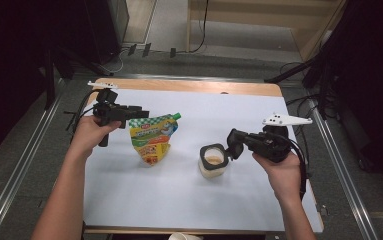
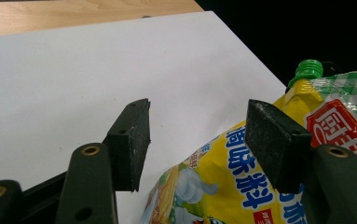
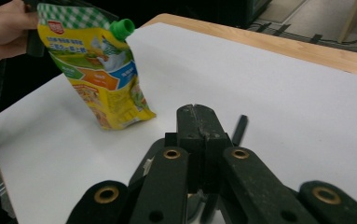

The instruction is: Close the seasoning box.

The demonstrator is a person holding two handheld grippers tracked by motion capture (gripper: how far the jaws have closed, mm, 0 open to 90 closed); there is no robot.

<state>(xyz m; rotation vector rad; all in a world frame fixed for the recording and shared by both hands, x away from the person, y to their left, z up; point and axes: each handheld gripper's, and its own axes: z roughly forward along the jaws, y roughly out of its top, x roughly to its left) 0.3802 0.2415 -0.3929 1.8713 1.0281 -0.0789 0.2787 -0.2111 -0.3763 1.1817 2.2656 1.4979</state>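
A yellow sauce pouch point(image 1: 153, 140) with a green screw cap point(image 1: 177, 116) stands tilted on the white sheet, left of middle. My left gripper point(image 1: 141, 114) is at its top left corner. In the left gripper view the jaws point(image 2: 197, 135) stand apart: the pouch point(image 2: 241, 186) lies against one pad point(image 2: 274, 140), and bare sheet shows beside the other. A small jar point(image 1: 212, 169) of beige paste with a black rim point(image 1: 213, 149) stands right of middle. My right gripper point(image 1: 233, 144) is shut, its tip at that rim. In its own view the pads point(image 3: 197, 116) meet beside a thin black strip point(image 3: 239, 128).
A white sheet point(image 1: 189, 200) covers the wooden table point(image 1: 189, 85), with room in front of the pouch and jar. A white cup rim point(image 1: 184, 236) pokes in at the front edge. Metal rails run along both sides of the table.
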